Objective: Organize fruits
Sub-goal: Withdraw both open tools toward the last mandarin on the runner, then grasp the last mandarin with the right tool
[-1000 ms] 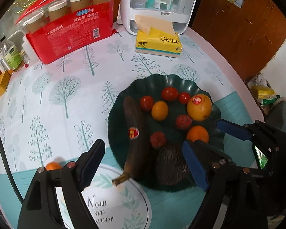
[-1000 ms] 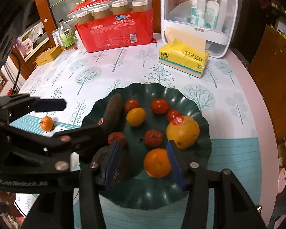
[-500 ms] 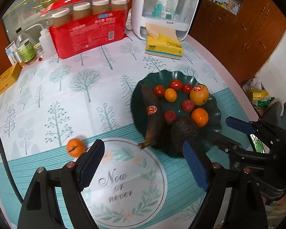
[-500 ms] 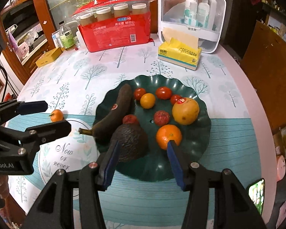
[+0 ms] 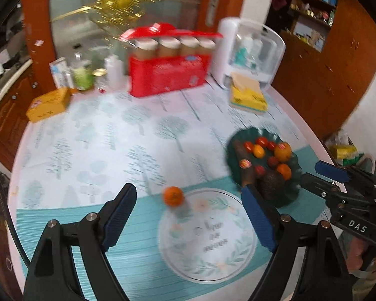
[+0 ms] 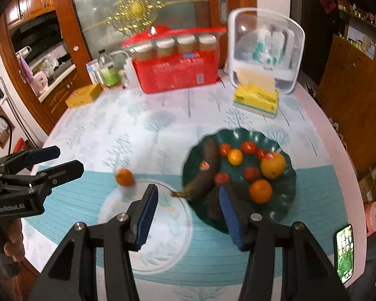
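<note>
The left wrist view is a bit blurry. The left gripper (image 5: 188, 213) has its blue fingers spread wide and holds nothing. A small orange (image 5: 173, 195) sits alone on the table, at the edge of the round mat (image 5: 208, 235), well apart from the green plate (image 5: 294, 173). The plate holds a dark banana (image 6: 204, 173), an avocado (image 5: 273, 181), little red fruits and more oranges. In the right wrist view, the right gripper (image 6: 188, 213) is open wide too, with nothing in it, near the plate's edge.
</note>
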A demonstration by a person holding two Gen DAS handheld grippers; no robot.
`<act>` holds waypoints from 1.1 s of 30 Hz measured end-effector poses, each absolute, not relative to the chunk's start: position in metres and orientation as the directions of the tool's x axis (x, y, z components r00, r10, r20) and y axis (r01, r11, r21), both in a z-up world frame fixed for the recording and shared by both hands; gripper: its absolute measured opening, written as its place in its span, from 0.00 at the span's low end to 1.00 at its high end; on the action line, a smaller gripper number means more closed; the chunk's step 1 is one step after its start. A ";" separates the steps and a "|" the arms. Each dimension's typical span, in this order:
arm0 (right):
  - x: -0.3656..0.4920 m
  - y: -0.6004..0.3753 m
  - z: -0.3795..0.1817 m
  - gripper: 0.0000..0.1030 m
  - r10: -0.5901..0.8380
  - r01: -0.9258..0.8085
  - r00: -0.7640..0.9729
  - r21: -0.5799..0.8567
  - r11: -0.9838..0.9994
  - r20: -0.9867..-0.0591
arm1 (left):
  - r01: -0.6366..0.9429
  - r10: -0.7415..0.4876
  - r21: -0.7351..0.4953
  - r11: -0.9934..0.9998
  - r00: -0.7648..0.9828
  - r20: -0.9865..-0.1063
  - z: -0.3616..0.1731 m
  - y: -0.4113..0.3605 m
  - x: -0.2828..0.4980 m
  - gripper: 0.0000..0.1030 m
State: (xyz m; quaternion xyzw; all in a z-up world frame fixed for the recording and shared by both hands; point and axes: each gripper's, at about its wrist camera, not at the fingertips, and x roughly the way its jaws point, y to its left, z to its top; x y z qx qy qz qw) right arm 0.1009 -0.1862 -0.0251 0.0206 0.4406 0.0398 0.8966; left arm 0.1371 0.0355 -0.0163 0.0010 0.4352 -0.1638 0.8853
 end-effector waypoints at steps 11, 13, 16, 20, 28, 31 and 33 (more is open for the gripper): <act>0.140 -0.097 -0.043 0.51 0.141 -0.116 0.556 0.092 0.989 -0.819 | 0.161 -0.172 -0.092 0.983 0.605 -0.777 -0.037 0.122 0.151 0.86; 0.149 -0.084 -0.058 0.51 0.146 -0.116 0.534 0.098 0.988 -0.833 | 0.150 -0.176 -0.106 0.983 0.589 -0.789 -0.051 0.134 0.157 0.86; 0.165 -0.068 -0.084 0.51 0.148 -0.109 0.501 0.107 0.988 -0.853 | 0.142 -0.185 -0.126 0.982 0.564 -0.805 -0.073 0.140 0.166 0.86; 0.187 -0.057 -0.119 0.51 0.138 -0.083 0.456 0.112 0.990 -0.879 | 0.130 -0.178 -0.128 0.983 0.535 -0.826 -0.103 0.142 0.180 0.86; 0.208 -0.048 -0.170 0.51 0.134 -0.043 0.371 0.127 0.991 -0.919 | 0.102 -0.155 -0.121 0.987 0.475 -0.866 -0.151 0.140 0.208 0.86; 0.213 -0.046 -0.179 0.51 0.125 -0.036 0.359 0.121 0.992 -0.925 | 0.103 -0.169 -0.137 0.985 0.445 -0.879 -0.163 0.138 0.216 0.86; 0.215 -0.046 -0.183 0.51 0.119 -0.032 0.352 0.115 0.993 -0.928 | 0.101 -0.179 -0.149 0.984 0.428 -0.886 -0.171 0.137 0.220 0.86</act>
